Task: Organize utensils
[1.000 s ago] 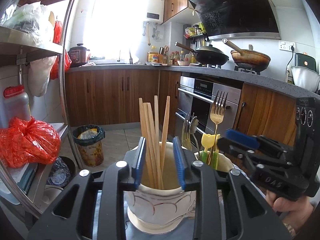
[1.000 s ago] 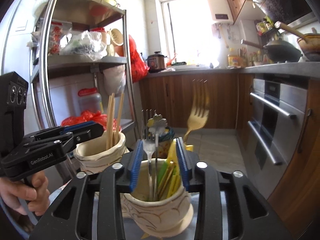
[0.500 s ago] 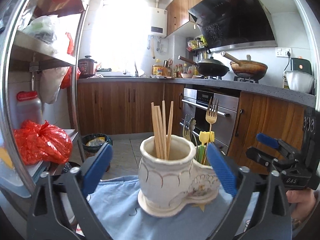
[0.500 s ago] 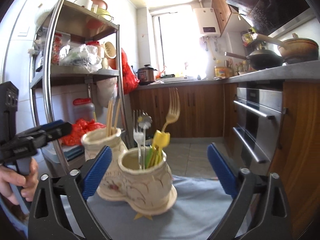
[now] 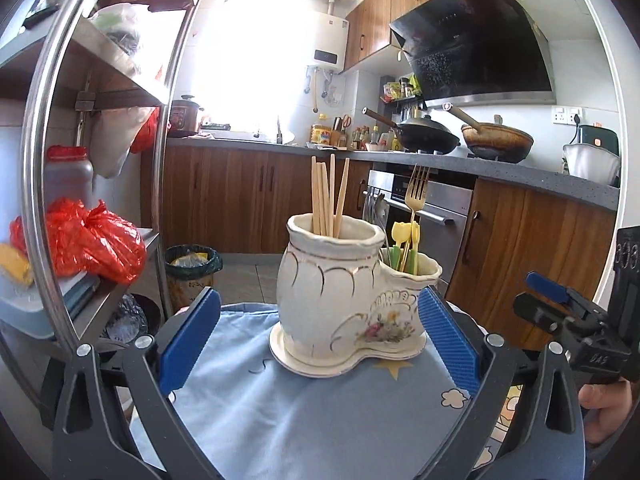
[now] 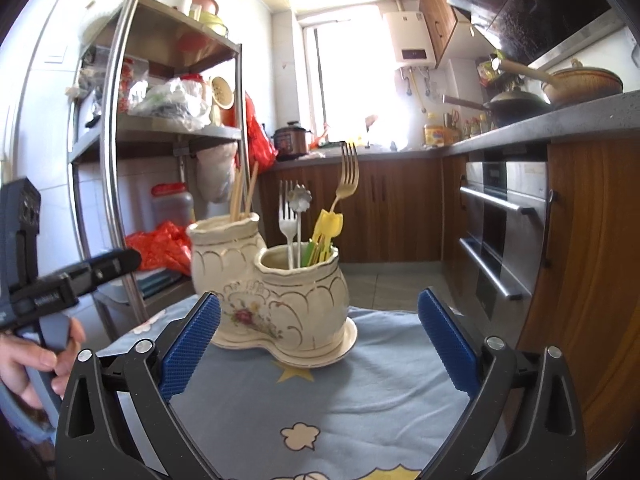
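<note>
Utensil holder: cream ceramic double-pot utensil holder [image 5: 340, 304] with gilt scallop lines and a painted flower, two joined pots on one shared base.
Where it stands: upright on a pale blue cloth [image 5: 304, 408] printed with stars and clouds, in front of both grippers.
Tall pot: holds a bunch of pale wooden chopsticks [image 5: 329, 196], standing nearly upright, tips above the rim.
Low pot: holds a gold metal fork [image 6: 347, 178] with tines up, a silver fork [image 6: 287, 220], a silver flower-headed spoon [image 6: 300, 200] and yellow and green plastic pieces [image 6: 326, 236].
Left gripper: black left gripper with blue ribbed pads [image 5: 318, 342], jaws spread wide, nothing between the pads; the holder sits beyond them, untouched.
Right gripper: black right gripper with blue ribbed pads [image 6: 318, 340], jaws also spread wide, empty; the holder's base lies just past the left pad, apart from it.
Hands: a hand [image 6: 28, 364] grips the left tool's handle; fingers [image 5: 604, 404] curl round the right one's.
Around: steel shelf rack [image 6: 120, 152] with a red plastic bag [image 5: 92, 240], wooden cabinets [image 5: 240, 196], a built-in oven [image 6: 504, 220], a black wok [image 5: 428, 136] on the counter, a lined bin [image 5: 192, 272] on the floor.
</note>
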{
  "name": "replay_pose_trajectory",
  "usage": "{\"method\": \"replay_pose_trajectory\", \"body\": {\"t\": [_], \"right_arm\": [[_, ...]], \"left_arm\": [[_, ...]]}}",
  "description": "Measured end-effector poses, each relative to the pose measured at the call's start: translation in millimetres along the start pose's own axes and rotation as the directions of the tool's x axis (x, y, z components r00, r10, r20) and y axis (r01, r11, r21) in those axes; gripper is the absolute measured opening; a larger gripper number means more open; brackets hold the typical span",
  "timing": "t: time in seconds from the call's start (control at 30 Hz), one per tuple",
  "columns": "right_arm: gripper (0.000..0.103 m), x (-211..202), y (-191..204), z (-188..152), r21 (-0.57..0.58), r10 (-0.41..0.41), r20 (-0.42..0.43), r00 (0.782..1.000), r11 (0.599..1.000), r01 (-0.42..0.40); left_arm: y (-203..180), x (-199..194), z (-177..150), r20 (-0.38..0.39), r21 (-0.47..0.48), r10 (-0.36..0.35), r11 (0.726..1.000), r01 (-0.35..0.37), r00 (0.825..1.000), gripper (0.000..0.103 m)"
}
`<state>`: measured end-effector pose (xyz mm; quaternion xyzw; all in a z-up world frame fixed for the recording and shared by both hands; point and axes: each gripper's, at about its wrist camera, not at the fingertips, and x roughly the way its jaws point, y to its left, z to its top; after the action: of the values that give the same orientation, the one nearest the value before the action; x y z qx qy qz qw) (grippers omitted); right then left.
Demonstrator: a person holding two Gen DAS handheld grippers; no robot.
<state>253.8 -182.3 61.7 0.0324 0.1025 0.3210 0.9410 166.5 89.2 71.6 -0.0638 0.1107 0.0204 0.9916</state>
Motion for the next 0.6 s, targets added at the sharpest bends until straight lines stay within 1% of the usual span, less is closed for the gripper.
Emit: {"method": "replay_pose_trajectory", "body": {"t": [0.17, 0.33, 0.6], "right_arm": [[0.098, -9.5, 0.7, -0.7, 0.007, -0.003, 0.024, 1.000, 1.000, 0.002], [0.098, -9.8, 5.5, 0.7, -0.013, -0.008, 0.032, 0.999, 1.000, 0.008], [0.098, -11.3, 12.1, 0.3, -0.044, 0.001, 0.034, 0.999, 0.999, 0.001]], "left_arm": [[-6.6, -5.5, -13.8, 0.017, 0.019, 0.000, 1.000, -0.001, 1.000, 0.097], [-17.0, -7.6, -13.2, 0.032, 0.061, 0.007, 0.998, -0.009, 0.999, 0.097], [-25.5, -8.9, -13.9, 0.035, 0.094, 0.018, 0.995, -0.021, 0.999, 0.097]]}}
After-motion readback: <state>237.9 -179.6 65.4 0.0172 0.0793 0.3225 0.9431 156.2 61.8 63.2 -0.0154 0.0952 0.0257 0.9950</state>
